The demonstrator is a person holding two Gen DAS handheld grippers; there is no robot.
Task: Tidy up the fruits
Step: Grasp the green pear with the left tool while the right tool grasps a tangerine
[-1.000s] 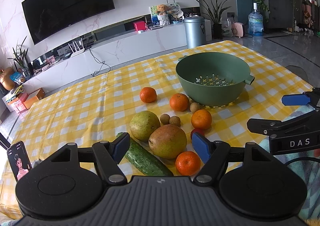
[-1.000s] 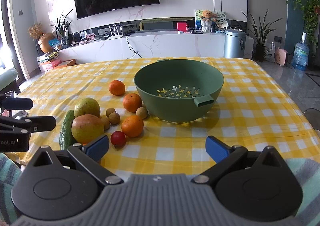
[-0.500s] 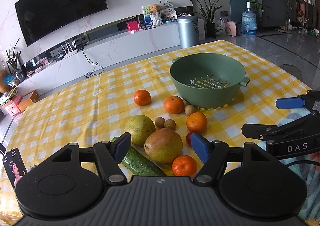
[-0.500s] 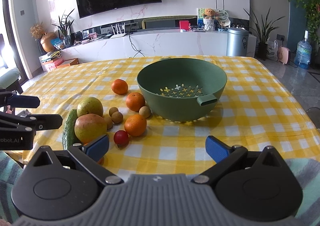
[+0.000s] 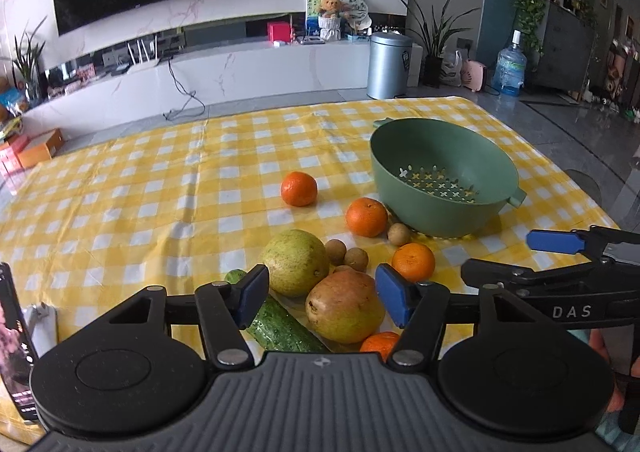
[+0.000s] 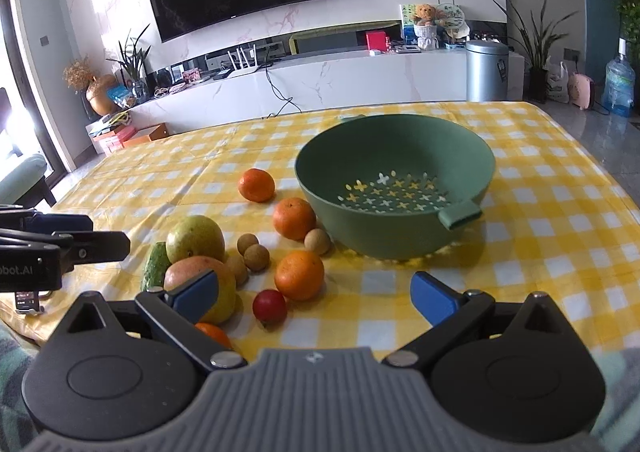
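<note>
- Fruit (image 5: 344, 306) lies loose on the cloth (image 5: 160, 204) beside the empty bowl (image 5: 444, 188), seemingly awaiting sorting.
- Left gripper (image 5: 320, 300) hovers above the mango, jaws closing, nothing pinched.
- Right gripper (image 6: 316, 298) spread wide, empty.

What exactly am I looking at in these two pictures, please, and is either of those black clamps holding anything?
A person holds a two-finger gripper in each hand, each with a wide-angle camera looking along its blue-tipped fingers. One picture is from the left gripper, the other from the right gripper.

On the yellow checked tablecloth stand an empty green colander and loose produce: oranges, two pears, a cucumber, small brown fruits and one small red fruit.

Neither holds anything. The left jaws are closing, nothing yet between them; the right stands open.
</note>
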